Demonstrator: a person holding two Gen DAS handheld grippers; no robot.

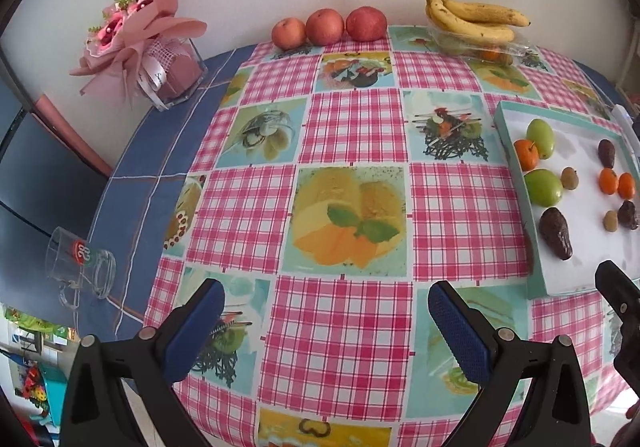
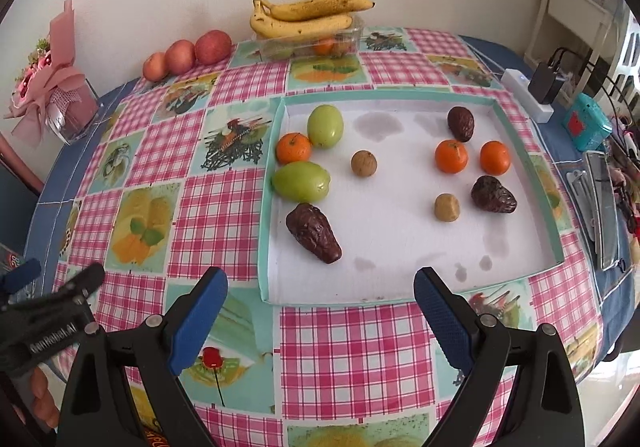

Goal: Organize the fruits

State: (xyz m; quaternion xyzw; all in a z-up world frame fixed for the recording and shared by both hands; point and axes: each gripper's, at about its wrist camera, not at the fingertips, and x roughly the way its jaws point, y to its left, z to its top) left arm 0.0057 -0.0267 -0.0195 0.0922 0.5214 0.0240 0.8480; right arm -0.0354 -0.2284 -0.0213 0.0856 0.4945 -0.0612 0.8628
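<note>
Both grippers, left [image 1: 326, 321] and right [image 2: 320, 311], hover spread and empty before the white tray [image 2: 400, 247], where oranges [image 2: 451, 156], green fruits [image 2: 301, 181] and dark fruits [image 2: 313, 232] lie mixed, seemingly unsorted.

Shallow teal-rimmed tray [image 2: 524, 135], white liner, on checked cloth. Left cluster — two green fruits [image 2: 325, 125], one orange [image 2: 293, 147] touching them, dark wrinkled fruit [image 2: 313, 232] lying just below. Centre: small brown round fruit [image 2: 363, 163], alone. Right — two oranges [image 2: 451, 156] side by side, dark wrinkled fruit above [image 2: 460, 123], another [image 2: 493, 194] below, tan ball [image 2: 447, 207] beside it.
</note>
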